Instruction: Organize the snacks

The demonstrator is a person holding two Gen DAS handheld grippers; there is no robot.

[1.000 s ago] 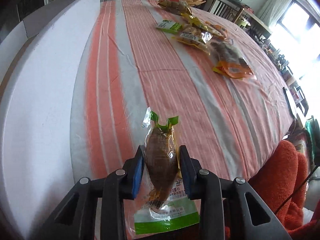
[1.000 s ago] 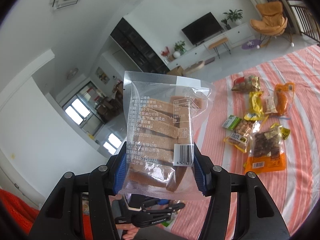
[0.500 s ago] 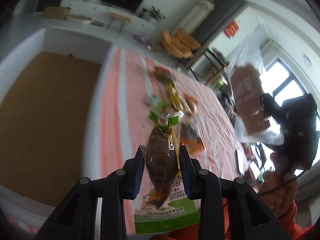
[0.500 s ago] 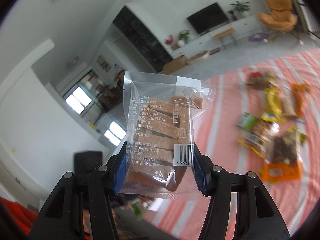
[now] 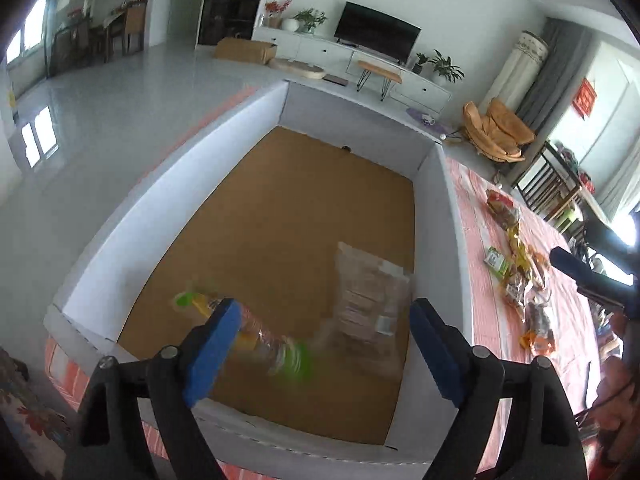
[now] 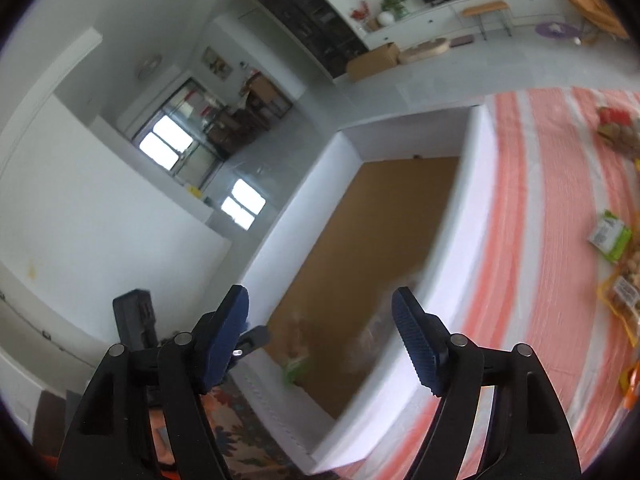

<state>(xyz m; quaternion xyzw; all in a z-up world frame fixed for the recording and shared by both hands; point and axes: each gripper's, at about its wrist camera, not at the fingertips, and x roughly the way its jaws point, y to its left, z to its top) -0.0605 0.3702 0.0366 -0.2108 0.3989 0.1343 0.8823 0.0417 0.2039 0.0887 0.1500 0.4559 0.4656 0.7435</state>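
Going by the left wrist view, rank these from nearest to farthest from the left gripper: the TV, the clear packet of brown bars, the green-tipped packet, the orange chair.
From the left gripper:
1. Green-tipped packet, blurred, just beyond the fingertips, in the box.
2. Clear packet of brown bars, in the box, against its right wall.
3. Orange chair, on the floor past the box, right.
4. TV, on the far wall.

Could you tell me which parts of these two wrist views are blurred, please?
Left wrist view: the green-ended snack packet is streaked with motion blur and the clear bag of brown bars is soft, while the white-walled cardboard box stays sharp. Right wrist view: nearly everything smears, especially the striped tablecloth.
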